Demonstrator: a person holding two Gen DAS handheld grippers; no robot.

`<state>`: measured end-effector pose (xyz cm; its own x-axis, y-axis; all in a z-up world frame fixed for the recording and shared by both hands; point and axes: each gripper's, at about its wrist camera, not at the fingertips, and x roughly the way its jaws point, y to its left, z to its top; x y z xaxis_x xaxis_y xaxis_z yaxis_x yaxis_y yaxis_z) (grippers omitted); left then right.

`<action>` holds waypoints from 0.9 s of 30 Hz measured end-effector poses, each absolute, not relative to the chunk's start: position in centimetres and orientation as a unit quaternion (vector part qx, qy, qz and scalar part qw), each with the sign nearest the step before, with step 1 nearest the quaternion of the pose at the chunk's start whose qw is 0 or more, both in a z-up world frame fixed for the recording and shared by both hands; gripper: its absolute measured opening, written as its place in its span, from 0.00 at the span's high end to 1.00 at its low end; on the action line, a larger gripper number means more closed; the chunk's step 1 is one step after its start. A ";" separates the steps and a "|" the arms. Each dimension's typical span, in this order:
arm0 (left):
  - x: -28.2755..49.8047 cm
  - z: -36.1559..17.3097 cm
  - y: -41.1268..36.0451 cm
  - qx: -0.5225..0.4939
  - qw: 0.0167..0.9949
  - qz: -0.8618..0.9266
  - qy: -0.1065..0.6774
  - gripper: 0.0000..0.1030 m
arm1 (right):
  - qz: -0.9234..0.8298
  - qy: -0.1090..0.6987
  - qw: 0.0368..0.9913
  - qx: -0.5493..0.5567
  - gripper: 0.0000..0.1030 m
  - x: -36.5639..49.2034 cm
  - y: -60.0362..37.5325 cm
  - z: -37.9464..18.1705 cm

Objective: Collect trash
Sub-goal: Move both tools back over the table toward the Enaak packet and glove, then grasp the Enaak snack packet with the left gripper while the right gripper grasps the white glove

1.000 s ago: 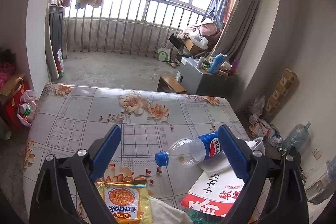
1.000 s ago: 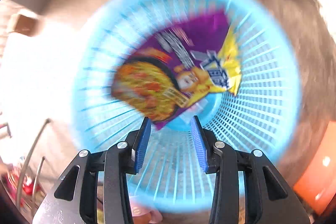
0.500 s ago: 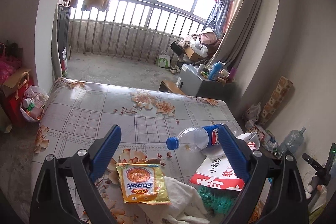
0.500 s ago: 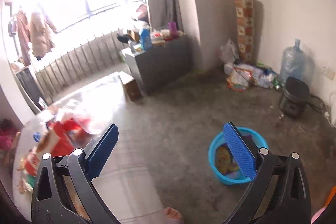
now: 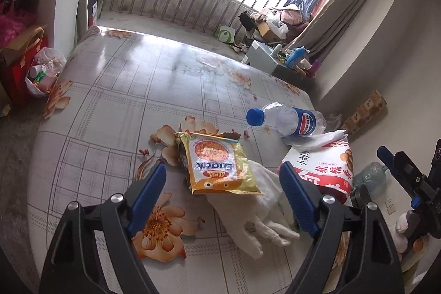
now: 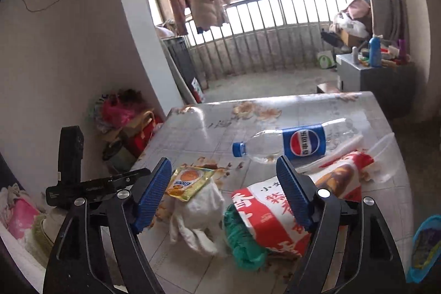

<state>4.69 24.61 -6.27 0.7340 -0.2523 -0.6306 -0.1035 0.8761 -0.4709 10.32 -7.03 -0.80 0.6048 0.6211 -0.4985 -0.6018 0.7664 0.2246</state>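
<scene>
Trash lies on the flower-patterned table (image 5: 115,106). A yellow Enaak snack packet (image 5: 217,164) rests partly on a white cloth glove (image 5: 256,214). An empty Pepsi bottle (image 5: 289,119) lies on its side beyond it, next to a red and white snack bag (image 5: 325,170). My left gripper (image 5: 223,200) is open and empty, just above the packet and glove. My right gripper (image 6: 223,197) is open and empty above the glove (image 6: 198,214), the red and white bag (image 6: 270,208) and a green crumpled bag (image 6: 242,247). The bottle (image 6: 292,143) lies beyond.
The blue trash basket (image 6: 425,247) stands on the floor at the right, with a wrapper inside. Red bags (image 5: 22,59) sit on the floor left of the table. A grey cabinet (image 6: 374,79) with bottles stands by the balcony railing.
My right gripper opened wide and swung from over the blue basket back to the table. My left gripper moved back and tilted down over the yellow packet.
</scene>
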 end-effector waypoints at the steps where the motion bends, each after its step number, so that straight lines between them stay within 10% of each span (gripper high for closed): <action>1: 4.8 -6.9 25.0 -0.259 0.891 -0.045 0.369 0.27 | 0.351 0.295 0.889 0.009 0.33 10.3 -6.2 -1.3; 17: 7.8 -11.6 26.4 -0.361 0.813 -0.139 0.435 0.53 | 0.349 0.419 0.833 -0.099 0.49 8.2 0.5 -7.1; 27: 8.4 -12.1 25.7 -0.342 0.816 -0.150 0.440 0.88 | 0.325 0.469 0.812 -0.122 0.67 9.5 1.9 -10.7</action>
<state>8.38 25.73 -12.11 0.5673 -0.5469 -0.6157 -0.0559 0.7203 -0.6914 9.50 1.90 -10.65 0.3492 0.4139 -0.8407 -0.6430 0.7585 0.1063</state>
